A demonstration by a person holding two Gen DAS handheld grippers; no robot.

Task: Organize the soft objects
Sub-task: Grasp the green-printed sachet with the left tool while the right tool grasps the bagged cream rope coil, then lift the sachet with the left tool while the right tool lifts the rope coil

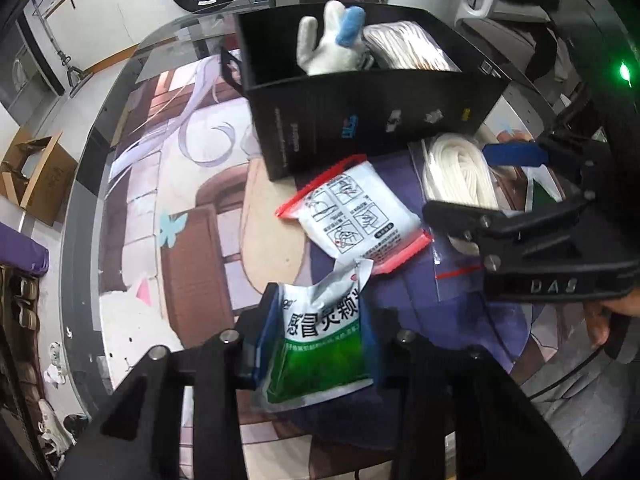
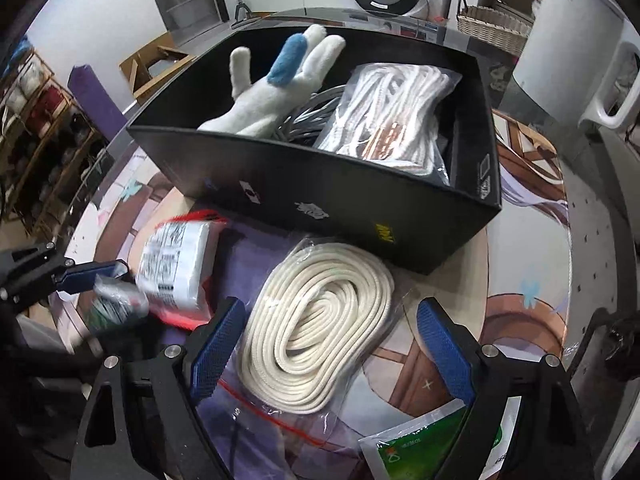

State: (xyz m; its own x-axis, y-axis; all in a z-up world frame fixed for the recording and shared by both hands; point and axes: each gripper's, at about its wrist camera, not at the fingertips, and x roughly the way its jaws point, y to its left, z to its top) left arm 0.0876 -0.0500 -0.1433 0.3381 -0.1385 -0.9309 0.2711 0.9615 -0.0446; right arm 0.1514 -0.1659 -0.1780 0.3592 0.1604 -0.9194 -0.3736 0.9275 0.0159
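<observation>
Left wrist view, left to right. Round glass-topped surface over a printed cartoon mat. Left tool low in frame, its blue-padded fingers closed on a green-and-white foil sachet with printed characters; the sachet's torn top flares up above the pads. Just beyond it, a white flat pouch with red edges and line-drawn instructions lies flat on the surface, its near corner touching the sachet's top. Behind the pouch stands a black open-top cardboard box. Inside the box: a white plush glove with one blue finger, fingers up, and beside it to the right a clear bag of white cord. Right of the pouch, in front of the box, a coil of cream rope in a clear zip bag.

Right wrist view, left to right. Left tool enters from the left edge with the sachet blurred under its blue pad; red-edged pouch beside it. Right tool is spread wide, holding nothing; its blue pads hover either side of the bagged cream rope, whether touching the bag cannot be told. Black box just beyond the rope, with the glove left and the cord bag right. A second green-and-white sachet lies at the bottom right.
</observation>
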